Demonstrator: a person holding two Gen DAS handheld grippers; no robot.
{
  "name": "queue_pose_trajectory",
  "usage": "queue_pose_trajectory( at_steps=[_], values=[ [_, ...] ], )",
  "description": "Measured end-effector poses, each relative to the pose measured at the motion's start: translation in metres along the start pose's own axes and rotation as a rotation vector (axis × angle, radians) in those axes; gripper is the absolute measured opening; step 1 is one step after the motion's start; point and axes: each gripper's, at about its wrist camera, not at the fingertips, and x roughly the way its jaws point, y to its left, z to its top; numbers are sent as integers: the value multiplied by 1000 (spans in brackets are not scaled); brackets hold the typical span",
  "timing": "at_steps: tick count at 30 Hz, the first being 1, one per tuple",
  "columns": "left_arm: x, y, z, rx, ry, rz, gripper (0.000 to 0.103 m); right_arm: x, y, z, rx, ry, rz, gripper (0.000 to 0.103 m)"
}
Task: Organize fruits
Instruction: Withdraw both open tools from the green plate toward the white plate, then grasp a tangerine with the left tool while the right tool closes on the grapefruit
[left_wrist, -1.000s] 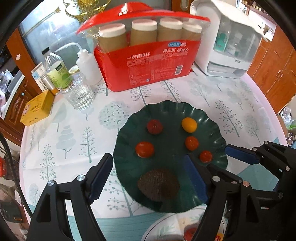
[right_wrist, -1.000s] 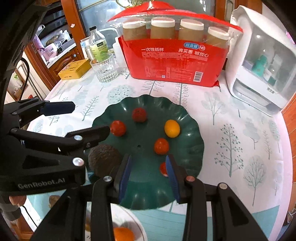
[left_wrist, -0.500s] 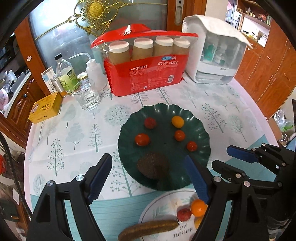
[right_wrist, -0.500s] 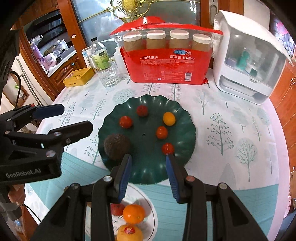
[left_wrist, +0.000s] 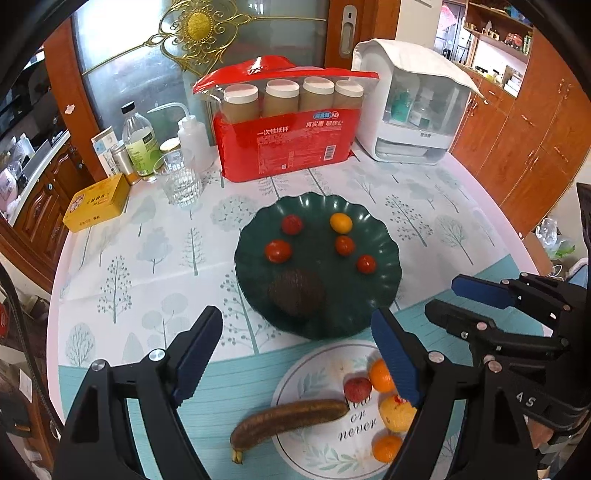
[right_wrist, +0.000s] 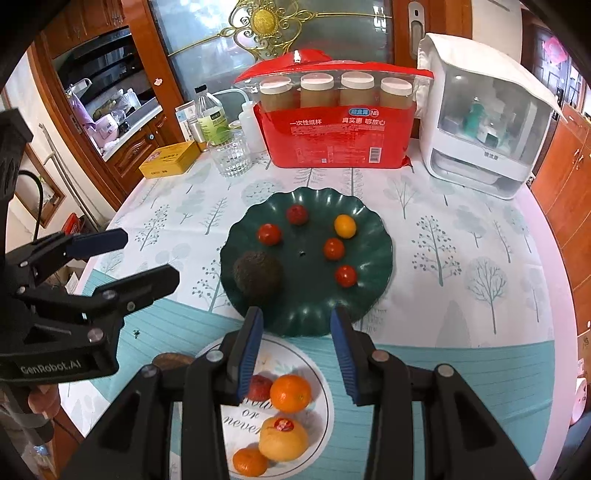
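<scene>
Green plate (left_wrist: 384, 295) held avocado (left_wrist: 297, 297) and tomatoes. Both tongs, left (left_wrist: 295, 354) and right (right_wrist: 297, 332), hung open, empty. Round oranges (right_wrist: 290, 393) could roll off the white plate (right_wrist: 317, 354) if nudged.

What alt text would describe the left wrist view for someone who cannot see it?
Both open, empty grippers, left gripper and right gripper, hover over a tree-print table; a green plate holds an avocado and five small fruits. Nearer, a white plate carries a brown banana, oranges and a small red fruit.
</scene>
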Motion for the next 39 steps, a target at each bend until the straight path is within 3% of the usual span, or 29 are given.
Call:
queue_pose_trajectory(
  at_steps=[10,16,29,39],
  values=[
    [-15,-15,-40,16,5,4,82,-10,-2,-25,39,9,14,39],
    [-16,-28,-72,40,26,-10,84,-10,-7,-47,67,24,22,47],
    [37,-62,-149,45,208,-78,84,23,-25,-105,180,138,47,48],
    [62,-81,-172,4,235,-122,84,38,-32,-130,237,183,69,48]
  ],
)
